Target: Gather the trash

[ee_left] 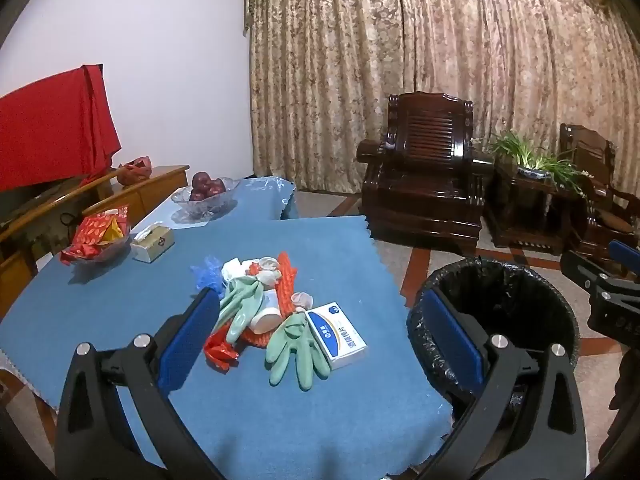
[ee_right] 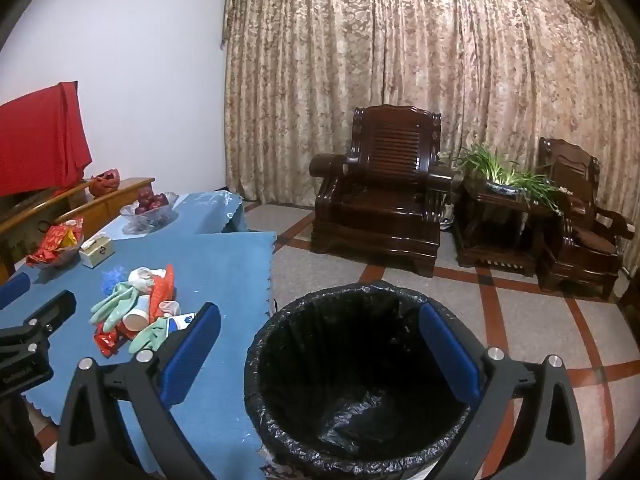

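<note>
A heap of trash lies mid-table on the blue cloth (ee_left: 120, 320). It holds two pale green gloves (ee_left: 296, 348), a white-and-blue box (ee_left: 340, 332), a white cup (ee_left: 268, 316), a red wrapper (ee_left: 220, 350), orange netting (ee_left: 286, 280) and crumpled tissue (ee_left: 264, 268). My left gripper (ee_left: 319, 294) hovers wide open just short of the heap, holding nothing. To the table's right, a round bin with a black liner (ee_right: 360, 292) stands on the floor. My right gripper (ee_right: 319, 308) hangs open and empty above the bin's near rim.
A glass bowl of red apples (ee_left: 204, 196), a tissue box (ee_left: 153, 244) and a dish of red packets (ee_left: 100, 236) sit at the table's far left. Dark wooden armchairs (ee_right: 380, 200) and a potted plant (ee_right: 500, 176) stand before the curtain across a tiled floor.
</note>
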Tool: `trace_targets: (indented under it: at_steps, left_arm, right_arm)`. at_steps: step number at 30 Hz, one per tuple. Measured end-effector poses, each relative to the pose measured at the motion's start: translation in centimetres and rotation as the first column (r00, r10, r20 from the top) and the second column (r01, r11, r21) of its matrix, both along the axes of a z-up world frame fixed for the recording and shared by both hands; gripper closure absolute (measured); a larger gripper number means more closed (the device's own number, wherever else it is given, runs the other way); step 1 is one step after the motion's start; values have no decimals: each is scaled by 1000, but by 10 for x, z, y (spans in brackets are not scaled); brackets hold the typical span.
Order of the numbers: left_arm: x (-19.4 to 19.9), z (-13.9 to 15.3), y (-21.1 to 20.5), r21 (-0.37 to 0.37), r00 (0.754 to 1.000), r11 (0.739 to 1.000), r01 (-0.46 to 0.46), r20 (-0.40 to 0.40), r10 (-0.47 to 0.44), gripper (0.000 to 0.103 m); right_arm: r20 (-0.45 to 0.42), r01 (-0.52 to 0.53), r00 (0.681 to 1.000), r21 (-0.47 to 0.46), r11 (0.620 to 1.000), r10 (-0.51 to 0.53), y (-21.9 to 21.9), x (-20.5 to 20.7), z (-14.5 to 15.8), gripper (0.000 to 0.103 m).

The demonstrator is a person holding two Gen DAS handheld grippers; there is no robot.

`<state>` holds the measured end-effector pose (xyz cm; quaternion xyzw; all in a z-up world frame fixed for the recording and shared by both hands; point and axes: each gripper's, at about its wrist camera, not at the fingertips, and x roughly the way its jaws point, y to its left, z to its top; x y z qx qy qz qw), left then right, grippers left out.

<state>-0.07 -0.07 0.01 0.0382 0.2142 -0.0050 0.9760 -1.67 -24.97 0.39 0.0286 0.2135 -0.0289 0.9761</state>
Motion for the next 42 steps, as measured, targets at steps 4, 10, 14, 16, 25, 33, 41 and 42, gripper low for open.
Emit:
trace_targets:
  at_steps: [4,10,14,16,25,33,41,42]
  left_arm:
    - [0,0,-1,1,1000,1000,-4,-1,4,5]
    - [-1,-1,-7,-2,1000,1000,-8,-9,8,5]
    - [1,-1,0,-11,1000,1000,-5,-2,5,5]
    - [1,-1,0,-11,1000,1000,-5,-4,5,5]
    - [0,-1,3,-18,1000,1000,-6,-7,6,5]
    - [0,-1,3,-21,1000,1000,-6,-9,6,5]
    - [0,-1,3,-22,1000,1000,-6,-10,5,5]
    - [0,-1,3,-22,1000,1000,-6,-10,6,5]
  right_arm:
    - [-1,-1,1000,0,1000,1,0,-1,1,6]
    - [-6,0,1000,-6,1000,0,1,1,0,6]
    - [-6,1,1000,-6,1000,-1,1,1,-1,6]
    - [-8,0,1000,-5,1000,0,1,1,-1,6]
    - [-8,0,1000,-6,1000,0,1,1,-1,6]
    - [-10,-1,1000,-3,1000,1,1,1,-2,6]
    - [-12,-1,1000,-4,1000,1,1,2,-2,6]
    - [-12,-1,1000,-5,1000,1,1,2,-2,6]
